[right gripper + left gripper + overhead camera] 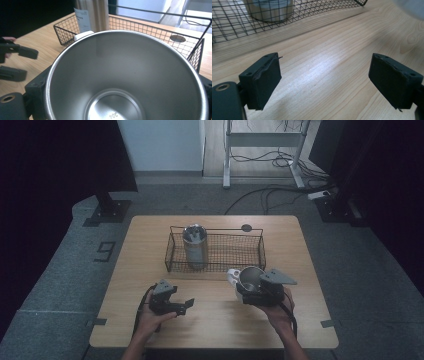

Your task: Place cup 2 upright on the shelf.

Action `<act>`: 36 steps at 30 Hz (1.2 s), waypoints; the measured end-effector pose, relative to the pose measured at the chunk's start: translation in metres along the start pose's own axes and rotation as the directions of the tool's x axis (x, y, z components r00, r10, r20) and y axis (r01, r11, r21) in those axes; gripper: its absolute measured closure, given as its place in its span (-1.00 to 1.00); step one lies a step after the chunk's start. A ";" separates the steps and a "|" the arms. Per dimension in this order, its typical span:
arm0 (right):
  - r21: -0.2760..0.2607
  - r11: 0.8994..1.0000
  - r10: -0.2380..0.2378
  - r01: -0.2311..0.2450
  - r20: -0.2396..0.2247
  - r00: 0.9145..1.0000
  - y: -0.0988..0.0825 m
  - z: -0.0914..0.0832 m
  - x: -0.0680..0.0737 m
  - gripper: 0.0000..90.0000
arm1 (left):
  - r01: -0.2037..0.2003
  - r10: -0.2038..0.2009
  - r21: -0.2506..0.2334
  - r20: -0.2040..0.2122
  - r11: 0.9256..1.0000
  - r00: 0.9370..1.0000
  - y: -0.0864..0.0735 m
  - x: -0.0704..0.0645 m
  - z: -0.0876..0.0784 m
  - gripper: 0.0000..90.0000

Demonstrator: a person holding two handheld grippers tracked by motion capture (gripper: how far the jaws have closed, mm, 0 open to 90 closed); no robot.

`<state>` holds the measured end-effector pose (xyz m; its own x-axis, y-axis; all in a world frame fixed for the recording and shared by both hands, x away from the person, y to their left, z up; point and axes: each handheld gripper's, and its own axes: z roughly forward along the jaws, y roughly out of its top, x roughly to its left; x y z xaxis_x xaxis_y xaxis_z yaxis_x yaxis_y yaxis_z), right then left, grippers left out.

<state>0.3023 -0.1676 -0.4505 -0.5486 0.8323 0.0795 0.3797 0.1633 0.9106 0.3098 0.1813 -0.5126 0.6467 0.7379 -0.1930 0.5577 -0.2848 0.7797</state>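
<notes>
Pale wooden table [215, 315] under me: my right gripper [125, 100] clenches the shiny steel cup [248, 279], tilted, just before the black wire basket [215, 251]. My left gripper [176, 304] hangs released. Next, probably: lift over the rim, beside the steel canister [195, 245].

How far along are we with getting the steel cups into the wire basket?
One steel cup already stands upright in the wire basket, at its left end. The second steel cup is clamped between the right gripper's jaws, just in front of the basket, mouth toward the camera. The left gripper is open with nothing between its jaws. Placing that second cup in the basket remains.
</notes>
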 end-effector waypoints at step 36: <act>-0.063 0.997 0.051 -0.051 0.001 0.999 0.042 -0.004 -0.023 -0.86 | 0.009 -0.009 0.004 -0.012 1.000 1.000 -0.001 0.001 0.000 -0.71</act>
<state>0.3275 -0.1817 -0.4129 -0.5277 0.8402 0.1253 0.3590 0.0869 0.9293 0.3097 0.1826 -0.5135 0.6353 0.7479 -0.1924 0.5656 -0.2810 0.7753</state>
